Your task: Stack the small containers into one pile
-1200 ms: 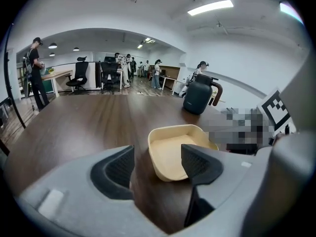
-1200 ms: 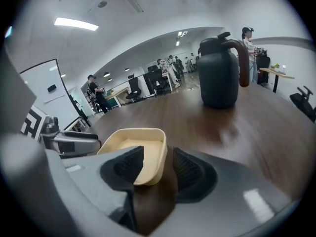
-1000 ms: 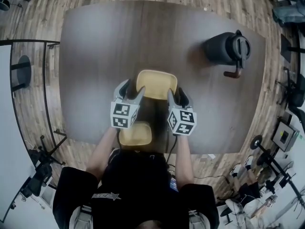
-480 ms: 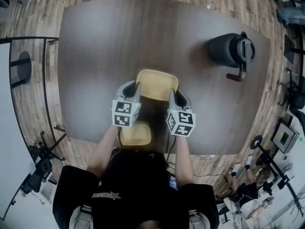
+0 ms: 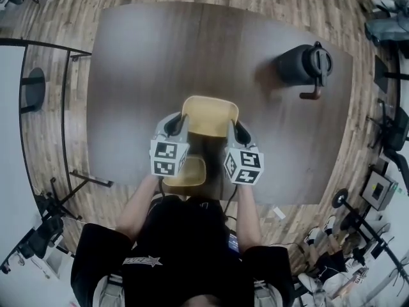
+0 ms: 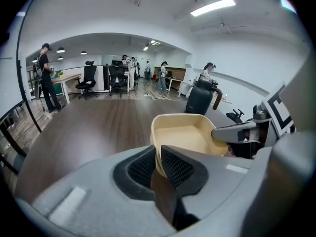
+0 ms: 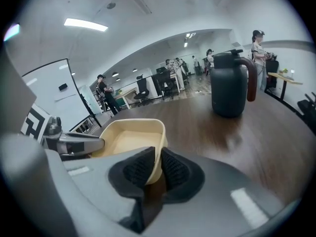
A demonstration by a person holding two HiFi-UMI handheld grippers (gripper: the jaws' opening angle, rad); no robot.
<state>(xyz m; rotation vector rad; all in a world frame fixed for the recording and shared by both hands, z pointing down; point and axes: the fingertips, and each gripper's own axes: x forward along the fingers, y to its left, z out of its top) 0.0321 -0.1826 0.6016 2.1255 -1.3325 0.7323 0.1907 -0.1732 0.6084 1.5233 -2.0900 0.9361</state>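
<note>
Right, your left gripper point(image 6: 159, 159) and right gripper point(image 7: 158, 169) are both closing their fingers on opposite side walls of the pale yellow rectangular plastic container point(image 5: 209, 115). It's on the near part of the dark wooden worktop point(image 5: 140, 75), just beyond the second yellow container point(image 5: 188, 171) at the edge. It looks light, thin-walled and probably slick, so pinch both rims evenly. Squeeze hard and the walls may flex.

shirt point(image 5: 185, 248): black | sleeves point(image 5: 96, 254): 2, short, loose | print point(image 5: 142, 261): white, small, left chest
</note>
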